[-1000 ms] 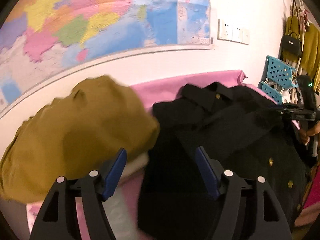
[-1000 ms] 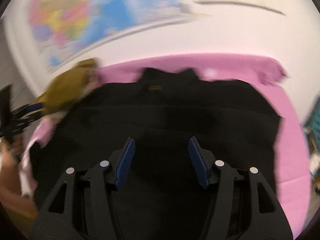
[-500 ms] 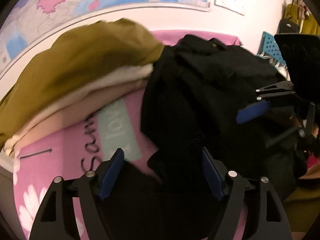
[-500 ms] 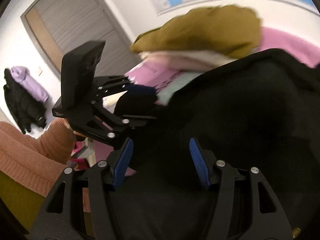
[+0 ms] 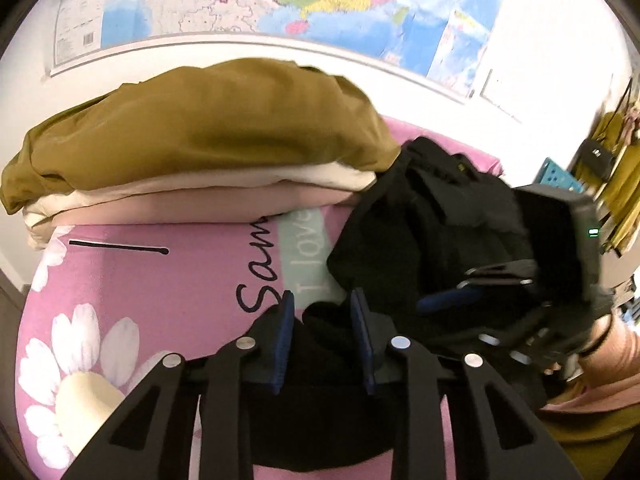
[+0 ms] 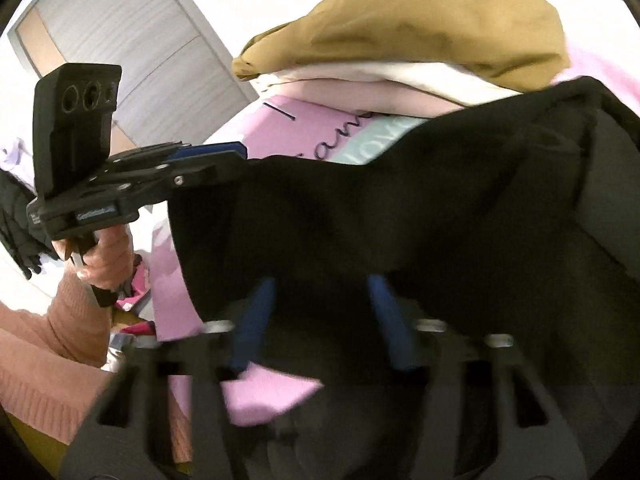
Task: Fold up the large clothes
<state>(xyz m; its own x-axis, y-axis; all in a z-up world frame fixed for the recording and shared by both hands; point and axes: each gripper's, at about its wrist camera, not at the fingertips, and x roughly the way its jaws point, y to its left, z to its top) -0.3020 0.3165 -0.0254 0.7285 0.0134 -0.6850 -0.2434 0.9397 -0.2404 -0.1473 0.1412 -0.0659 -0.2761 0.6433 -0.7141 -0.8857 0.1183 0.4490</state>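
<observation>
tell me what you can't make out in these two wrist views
- Right gripper: in the right wrist view motion blur and the black garment draped over the fingertips hide whether it grips anything.
- Black garment: its lower hem is cut off by the bottom edge in both views.
- Stack under the mustard garment: its far side is hidden in both views.

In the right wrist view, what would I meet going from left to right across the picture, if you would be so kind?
Left hand-held gripper → pink printed sheet → mustard garment on the folded stack → black garment toward the right.
</observation>
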